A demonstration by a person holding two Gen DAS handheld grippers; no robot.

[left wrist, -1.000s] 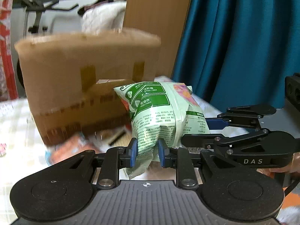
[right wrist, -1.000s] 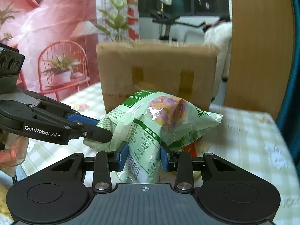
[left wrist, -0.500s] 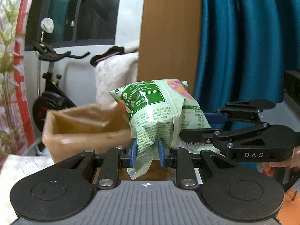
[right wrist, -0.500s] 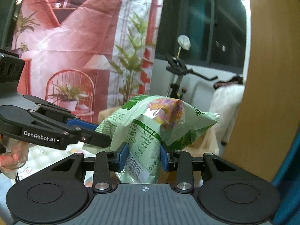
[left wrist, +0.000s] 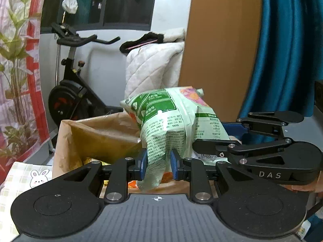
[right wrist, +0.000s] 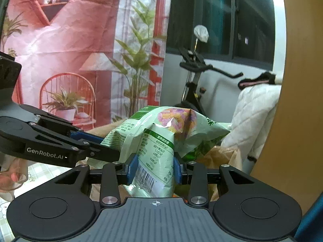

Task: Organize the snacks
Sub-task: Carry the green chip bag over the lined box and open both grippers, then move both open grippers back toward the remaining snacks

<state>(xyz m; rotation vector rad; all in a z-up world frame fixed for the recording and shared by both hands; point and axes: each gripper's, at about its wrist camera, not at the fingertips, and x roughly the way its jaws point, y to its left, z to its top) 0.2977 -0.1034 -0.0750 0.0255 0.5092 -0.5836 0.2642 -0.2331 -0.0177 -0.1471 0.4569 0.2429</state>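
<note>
Teal curtain (left wrist: 286, 46) hangs at the room's edge, right of the cardboard box (left wrist: 97, 135), with a wooden panel (left wrist: 220, 40) between them; behind the box stand an exercise bike (left wrist: 70, 92) and a white quilted cover (left wrist: 153, 66), and a red printed backdrop (right wrist: 66, 46) lies to its left. Checked cloth covers the counter (left wrist: 22, 173) on which the open-topped box stands, orange packets showing inside it. Above the box's near right part hangs a green snack bag (left wrist: 171, 125), held in the air, its long axis running roughly level from the left gripper (left wrist: 157, 163) across to the right gripper (right wrist: 155, 169). Each gripper is clamped on a lower fold of the bag, blue pads pressing the film from both sides, the barcode end by the right gripper.
</note>
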